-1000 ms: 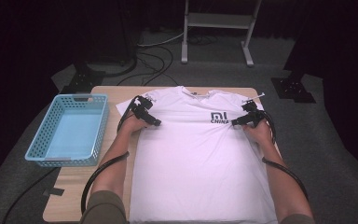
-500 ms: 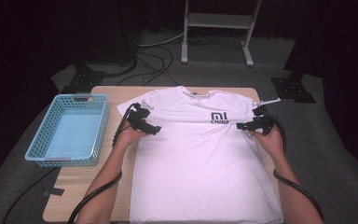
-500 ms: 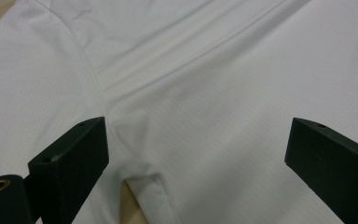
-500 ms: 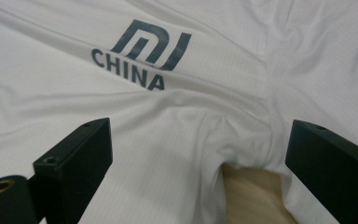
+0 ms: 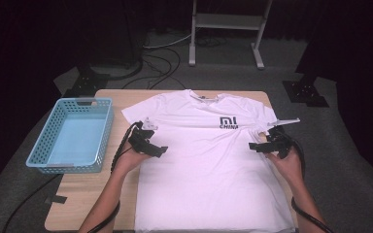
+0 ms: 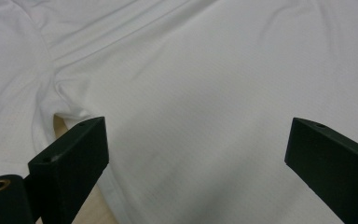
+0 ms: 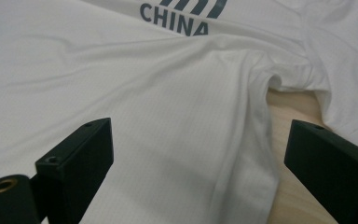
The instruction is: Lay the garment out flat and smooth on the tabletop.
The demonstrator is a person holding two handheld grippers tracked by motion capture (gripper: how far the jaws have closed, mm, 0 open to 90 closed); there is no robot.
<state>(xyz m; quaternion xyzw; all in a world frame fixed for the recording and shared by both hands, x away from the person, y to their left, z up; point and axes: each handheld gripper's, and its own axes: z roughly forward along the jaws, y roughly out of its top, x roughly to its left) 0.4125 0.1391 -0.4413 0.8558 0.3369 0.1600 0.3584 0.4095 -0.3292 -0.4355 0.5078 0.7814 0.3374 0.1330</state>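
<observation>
High view: white T-shirt (image 5: 209,165) flat on worktop (image 5: 121,99), blue basket (image 5: 73,136) beside; left tongs (image 5: 148,143) and right tongs (image 5: 267,143) at its side edges.
Left gripper view: jaws apart, empty, over the underarm seam.
Right gripper view: jaws apart, empty, beside the armpit.
Risk: a shallow bite may catch one layer only, so the fabric bunches.

The high view looks down and forward from above the person's side of the table (image 5: 111,194), far enough to see all of it. The left gripper view sits very close over the white shirt (image 6: 205,93), looking along its own jaws. The right gripper view does too. All three share the shirt.
</observation>
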